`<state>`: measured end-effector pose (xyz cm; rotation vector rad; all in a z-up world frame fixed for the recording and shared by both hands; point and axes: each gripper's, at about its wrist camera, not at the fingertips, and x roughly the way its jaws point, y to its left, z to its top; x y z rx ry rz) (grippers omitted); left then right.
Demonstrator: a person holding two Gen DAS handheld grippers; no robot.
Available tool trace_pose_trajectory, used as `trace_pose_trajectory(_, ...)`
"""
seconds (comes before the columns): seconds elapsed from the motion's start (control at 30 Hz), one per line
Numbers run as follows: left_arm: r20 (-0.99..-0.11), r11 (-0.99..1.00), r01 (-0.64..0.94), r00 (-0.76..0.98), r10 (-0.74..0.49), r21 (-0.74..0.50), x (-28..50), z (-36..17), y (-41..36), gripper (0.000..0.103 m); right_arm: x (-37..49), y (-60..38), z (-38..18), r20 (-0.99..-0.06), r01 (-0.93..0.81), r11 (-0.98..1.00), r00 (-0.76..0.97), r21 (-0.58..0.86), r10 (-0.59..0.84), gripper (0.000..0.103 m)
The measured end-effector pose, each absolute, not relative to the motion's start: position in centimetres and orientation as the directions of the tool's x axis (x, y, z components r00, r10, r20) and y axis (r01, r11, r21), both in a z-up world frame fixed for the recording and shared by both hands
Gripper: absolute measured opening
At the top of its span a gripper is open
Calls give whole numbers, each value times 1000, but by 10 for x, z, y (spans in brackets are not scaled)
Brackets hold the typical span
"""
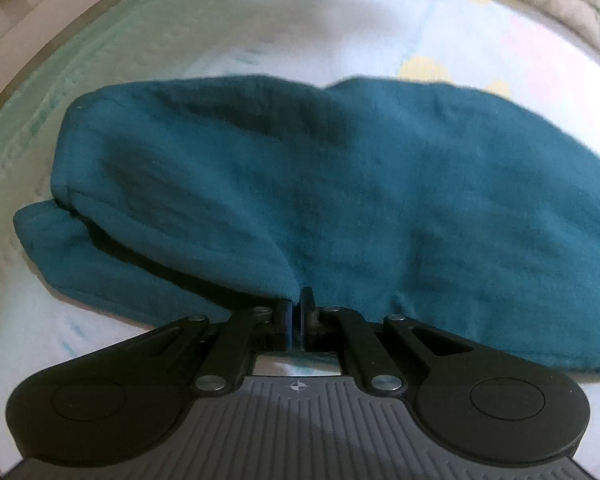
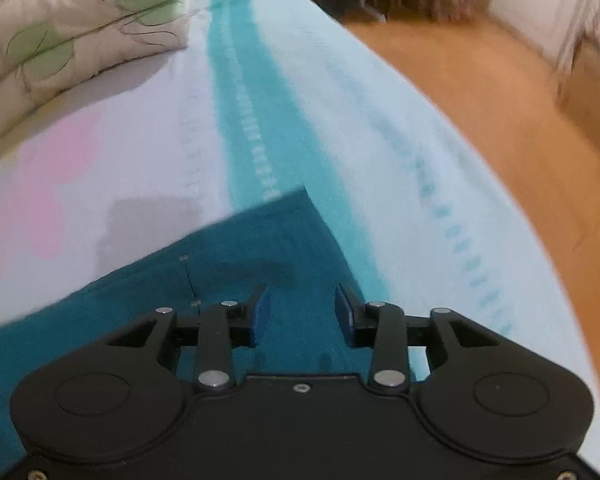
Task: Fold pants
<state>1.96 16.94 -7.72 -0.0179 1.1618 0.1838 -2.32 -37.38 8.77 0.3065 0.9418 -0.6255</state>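
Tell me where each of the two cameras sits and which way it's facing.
Left wrist: rides the left hand-held gripper, looking down at the pants on the bed; jaws shut on fabric.
Right wrist: rides the right hand-held gripper, looking along the bed toward the floor; jaws open above the pants.
Shared: pants, bed, pillow.

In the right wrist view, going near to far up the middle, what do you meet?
Right gripper → teal pants → bedsheet → dim furniture at the far end. The pillow lies off to the left.
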Motion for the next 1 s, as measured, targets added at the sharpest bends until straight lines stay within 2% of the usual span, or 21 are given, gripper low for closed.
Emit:
trace_pose_trajectory(0.3,-920,988,-119,368,137,100,26,-87,171,4,-34,-411,71,-834,640,767,449,50,-321,47)
trace_pose_trajectory(0.5,-906,972,8,364,216,235,17,-84,150,6,4,-417,57,-818,603,798,462,6,-342,47)
trace_pose_trajectory(0.6,-900,962,73,377,217,262,6,-77,143,6,20,-422,45,-820,604,797,447,-18,-358,47)
trace_pose_trajectory(0.77,-909,964,123,379,176,237,6,-66,149,8,31,-428,30,-829,607,793,421,-46,-369,47)
trace_pose_trajectory(0.9,-919,983,94,378,111,158,17,-59,164,8,33,-431,26,-818,613,790,442,-23,-367,48)
trace_pose_trajectory(0.93,-921,987,80,377,97,137,18,-59,168,8,33,-431,25,-814,611,791,450,-20,-368,43)
trace_pose_trajectory(0.97,-922,991,64,377,84,116,19,-60,170,8,32,-430,26,-807,608,793,457,-24,-375,27)
trace_pose_trajectory(1.0,-923,994,48,378,71,96,14,-58,169,8,33,-429,26,-802,607,794,457,-34,-384,20)
